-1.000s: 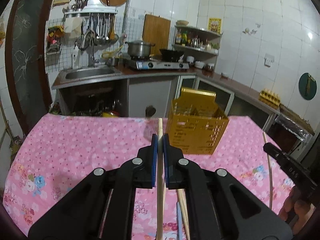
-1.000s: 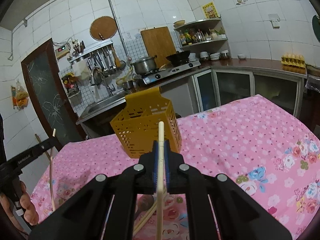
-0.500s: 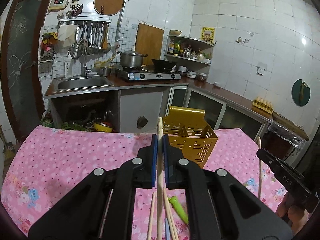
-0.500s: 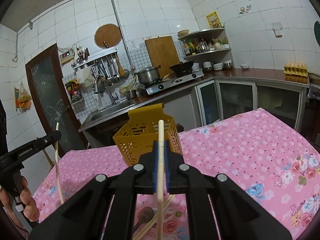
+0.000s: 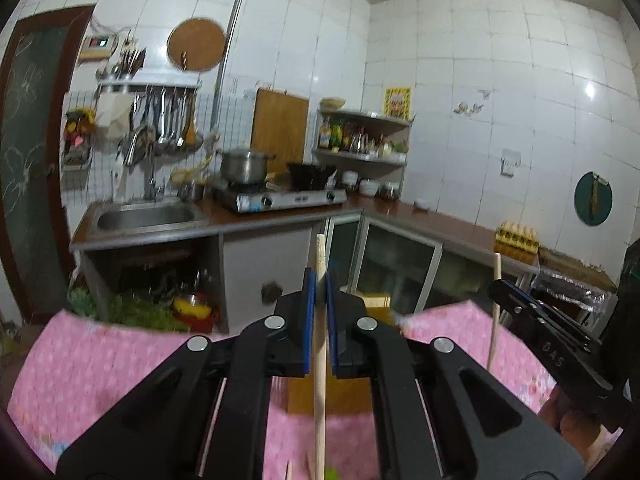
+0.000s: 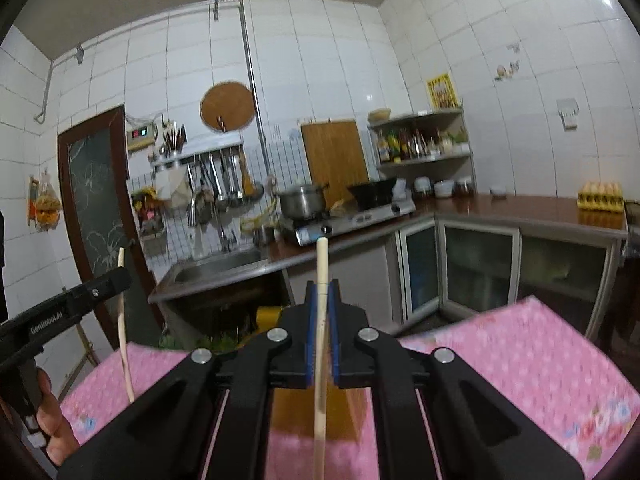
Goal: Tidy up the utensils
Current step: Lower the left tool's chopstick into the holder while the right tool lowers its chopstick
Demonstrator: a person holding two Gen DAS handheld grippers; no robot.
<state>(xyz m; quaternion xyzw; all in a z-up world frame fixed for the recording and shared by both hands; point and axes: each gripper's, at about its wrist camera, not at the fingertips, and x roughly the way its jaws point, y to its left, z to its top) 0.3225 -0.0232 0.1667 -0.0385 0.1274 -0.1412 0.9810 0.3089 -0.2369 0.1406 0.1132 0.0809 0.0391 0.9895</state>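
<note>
Left gripper [image 5: 319, 280] and right gripper [image 6: 321, 292] each clamp one upright chopstick [image 5: 319, 344] above the yellow holder [image 6: 316, 412] (largely hidden): lower both vertically, tips into one compartment.

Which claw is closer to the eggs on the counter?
Right. The right claw is on the egg tray's side, just below it in the left view; the left claw sits further over, toward the sink.
</note>
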